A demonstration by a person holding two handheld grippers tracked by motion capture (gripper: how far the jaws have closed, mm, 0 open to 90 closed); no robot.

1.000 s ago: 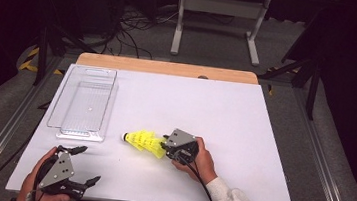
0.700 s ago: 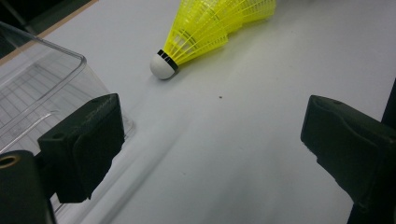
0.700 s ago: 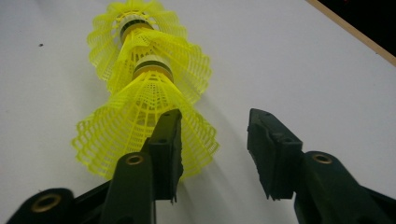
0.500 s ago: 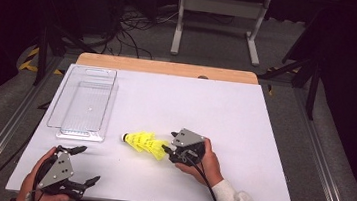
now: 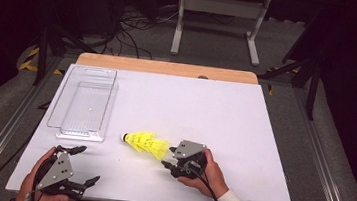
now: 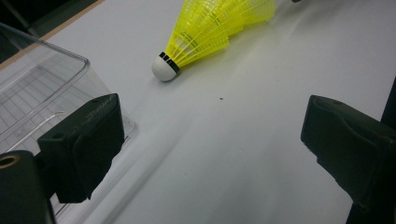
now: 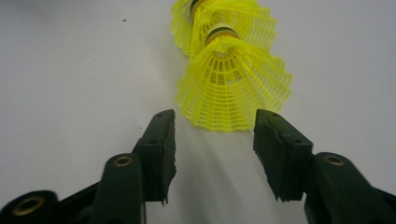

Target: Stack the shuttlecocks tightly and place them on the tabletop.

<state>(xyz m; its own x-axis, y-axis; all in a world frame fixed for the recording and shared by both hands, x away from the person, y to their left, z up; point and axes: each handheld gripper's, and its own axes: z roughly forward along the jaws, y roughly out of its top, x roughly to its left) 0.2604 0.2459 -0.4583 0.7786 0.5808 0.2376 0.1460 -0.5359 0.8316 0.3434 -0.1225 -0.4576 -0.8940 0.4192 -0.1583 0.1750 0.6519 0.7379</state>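
A stack of nested yellow shuttlecocks lies on its side on the white table, its white cork tip pointing left toward the tray. My right gripper is open just behind the wide skirt end. In the right gripper view the yellow skirt lies just beyond the right gripper, and its rim reaches the gap between the fingertips without touching them. My left gripper rests open near the front left edge with nothing in it. In the left gripper view the left gripper faces the shuttlecocks from a distance.
A clear plastic tray stands at the left of the table, and its near corner sits close beside my left gripper's jaw. The white table stretches back to a wooden strip at its far edge. Beyond it are cables and a metal stand.
My right gripper has drawn back a little toward the near right, away from the shuttlecocks, which stay where they were. The left gripper has not moved.
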